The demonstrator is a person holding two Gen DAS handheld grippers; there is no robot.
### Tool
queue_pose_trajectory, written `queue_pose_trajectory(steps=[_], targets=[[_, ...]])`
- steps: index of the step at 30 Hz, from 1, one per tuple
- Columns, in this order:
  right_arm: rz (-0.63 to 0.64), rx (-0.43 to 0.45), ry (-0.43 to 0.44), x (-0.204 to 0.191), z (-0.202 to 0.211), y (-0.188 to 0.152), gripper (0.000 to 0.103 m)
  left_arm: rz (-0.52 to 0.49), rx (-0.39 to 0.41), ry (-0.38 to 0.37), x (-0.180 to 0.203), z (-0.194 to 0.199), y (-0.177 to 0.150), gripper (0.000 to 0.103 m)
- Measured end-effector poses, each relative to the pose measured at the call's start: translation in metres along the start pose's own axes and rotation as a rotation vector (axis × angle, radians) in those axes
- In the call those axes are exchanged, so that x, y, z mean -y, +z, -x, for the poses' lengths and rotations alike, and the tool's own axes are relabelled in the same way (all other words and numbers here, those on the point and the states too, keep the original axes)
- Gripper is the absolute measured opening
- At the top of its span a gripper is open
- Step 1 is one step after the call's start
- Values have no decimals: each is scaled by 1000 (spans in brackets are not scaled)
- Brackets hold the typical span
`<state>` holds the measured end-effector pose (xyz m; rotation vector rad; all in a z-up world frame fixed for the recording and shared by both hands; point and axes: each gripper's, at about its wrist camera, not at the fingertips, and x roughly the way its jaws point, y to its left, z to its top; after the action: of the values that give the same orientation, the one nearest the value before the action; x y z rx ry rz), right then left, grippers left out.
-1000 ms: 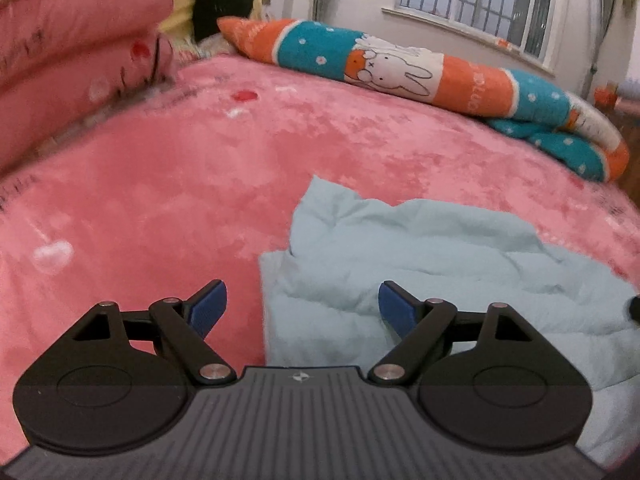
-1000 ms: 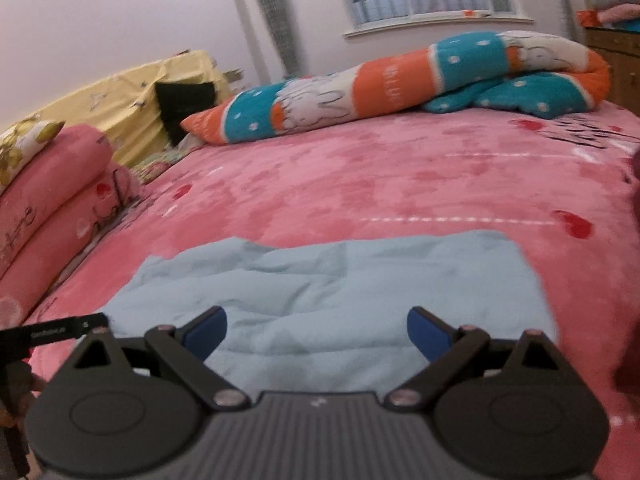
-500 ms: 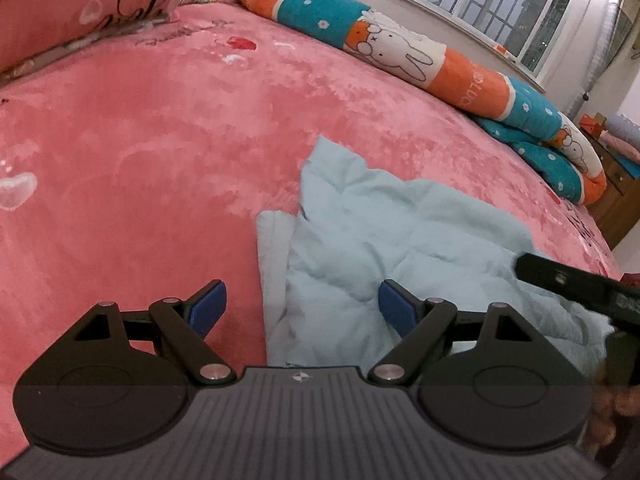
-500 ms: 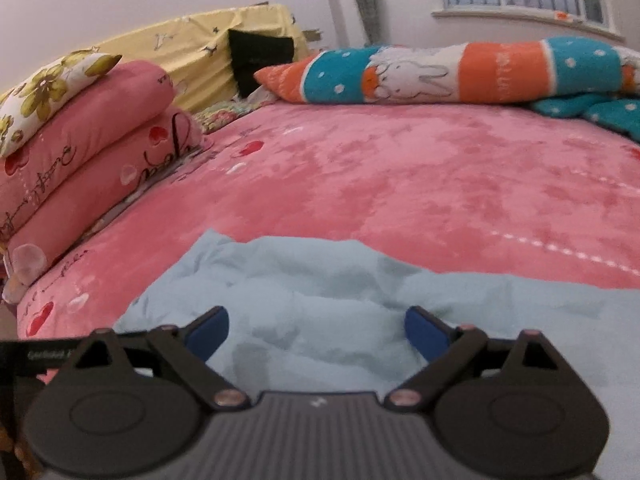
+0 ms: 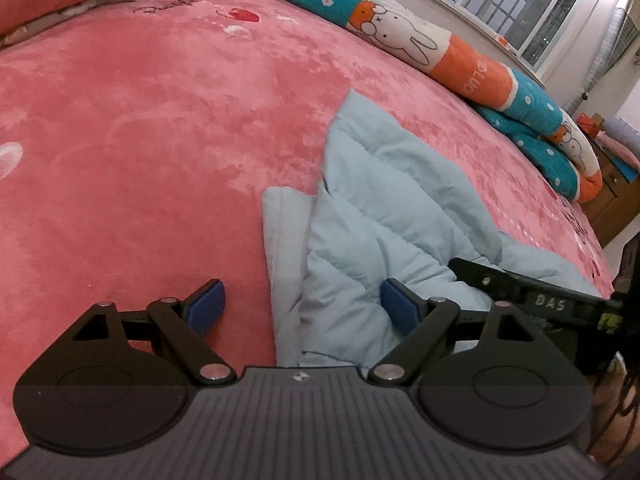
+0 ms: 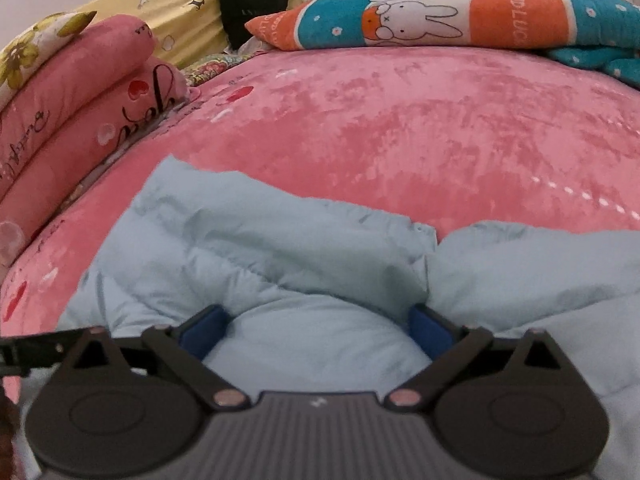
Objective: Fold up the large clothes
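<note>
**Inspector A:** Position of the garment?

**Inspector B:** The pale blue quilted garment (image 5: 384,216) lies crumpled on the pink plush bedspread (image 5: 140,120), at the near side of the bed. One narrow folded flap sticks out at its left edge, flat on the pink surface.

**Inspector A:** Left gripper?

**Inspector B:** The left gripper (image 5: 302,306) has its blue-padded fingers (image 5: 206,306) spread wide. The left pad is over bare bedspread, the right pad over the garment's left edge. Nothing is pinched.

**Inspector A:** Right gripper?

**Inspector B:** The right gripper (image 6: 318,326) is low over the garment, its jaws opening and nearly at full spread. A soft mound of the fabric bulges between the pads; whether they press on it I cannot tell. From the left wrist view, one of its black fingers reaches in from the right, just over the fabric.

**Inspector A:** Surroundings?

**Inspector B:** A long orange-and-teal rabbit-print bolster (image 6: 460,20) lies along the far edge; pink lettered pillows (image 6: 72,92) are stacked at far left.
</note>
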<state>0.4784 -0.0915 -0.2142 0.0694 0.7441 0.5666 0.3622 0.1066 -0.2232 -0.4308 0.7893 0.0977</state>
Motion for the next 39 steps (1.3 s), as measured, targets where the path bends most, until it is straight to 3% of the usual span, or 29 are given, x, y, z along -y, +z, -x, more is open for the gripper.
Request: queue_pose_trajectory(steps=[7, 12, 16, 21, 27, 33, 39], targets=[[4, 54, -38, -5, 17, -1, 101, 0, 10, -28, -1, 6, 1, 103], [-35, 148, -69, 4, 72, -4, 101, 33, 11, -60, -6, 8, 1, 103], [-97, 167, -124, 29, 117, -13, 102, 23, 7, -71, -3, 8, 0, 103], [-134, 188, -243, 53, 166, -41, 102, 15, -7, -108, 1, 5, -2, 103], [-288, 217, -319, 90, 208, -89, 102, 13, -12, -115, 0, 4, -3, 103], [-477, 208, -290, 122, 209, -119, 102, 12, -2, -111, 3, 4, -4, 103], [-488, 266, -210, 121, 204, -106, 102, -16, 17, -152, 13, 3, -3, 103]])
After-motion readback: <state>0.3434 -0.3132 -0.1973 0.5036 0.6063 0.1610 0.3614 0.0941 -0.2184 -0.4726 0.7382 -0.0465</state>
